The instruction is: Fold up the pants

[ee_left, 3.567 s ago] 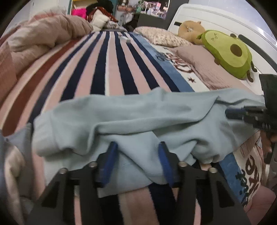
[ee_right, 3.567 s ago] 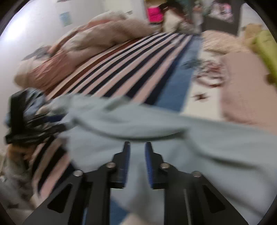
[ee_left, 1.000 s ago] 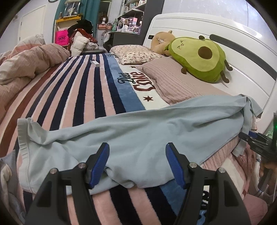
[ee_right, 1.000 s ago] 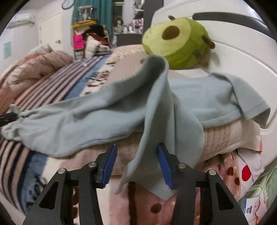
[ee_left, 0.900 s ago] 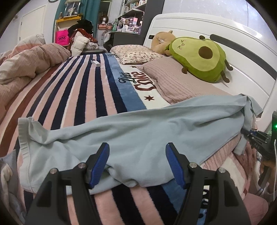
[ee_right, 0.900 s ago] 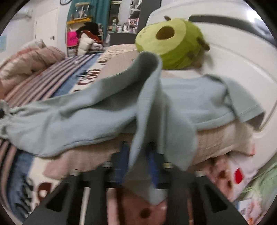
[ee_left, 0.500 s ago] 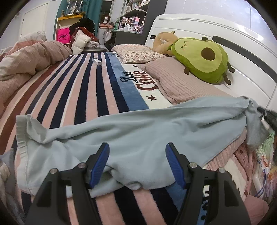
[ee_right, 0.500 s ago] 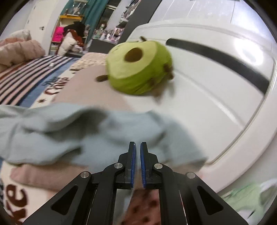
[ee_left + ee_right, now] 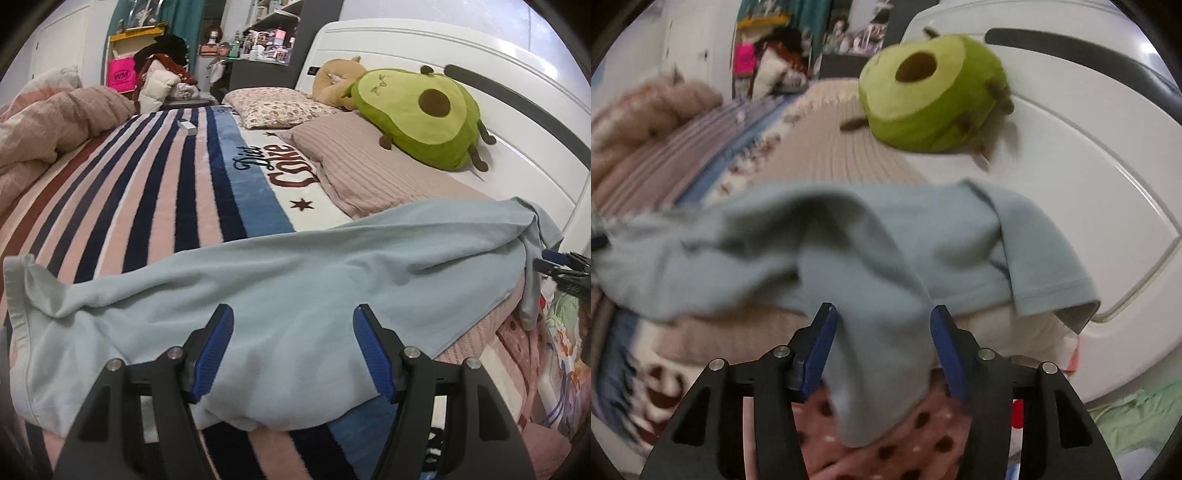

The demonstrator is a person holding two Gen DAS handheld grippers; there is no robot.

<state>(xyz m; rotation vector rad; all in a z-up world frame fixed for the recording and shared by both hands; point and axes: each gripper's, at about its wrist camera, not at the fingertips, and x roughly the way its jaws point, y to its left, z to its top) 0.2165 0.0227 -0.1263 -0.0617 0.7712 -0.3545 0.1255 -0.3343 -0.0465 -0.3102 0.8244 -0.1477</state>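
Hanging blurred between right gripper (image 9: 882, 334) just-opened jaws: pants (image 9: 879, 369) | left gripper (image 9: 291, 343) open, empty

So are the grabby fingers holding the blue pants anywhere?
No. Both grippers, left and right, are open; a pants leg hangs loose between the right one's just-opened fingers.

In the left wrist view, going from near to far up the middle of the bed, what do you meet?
left gripper → light blue pants → striped blanket → small white box → clutter by the far wall

Pants (image 9: 280, 280) across bed (image 9: 147, 192)
One end on pillow (image 9: 354, 173); avocado plush (image 9: 421, 118) behind, against headboard (image 9: 517, 122).
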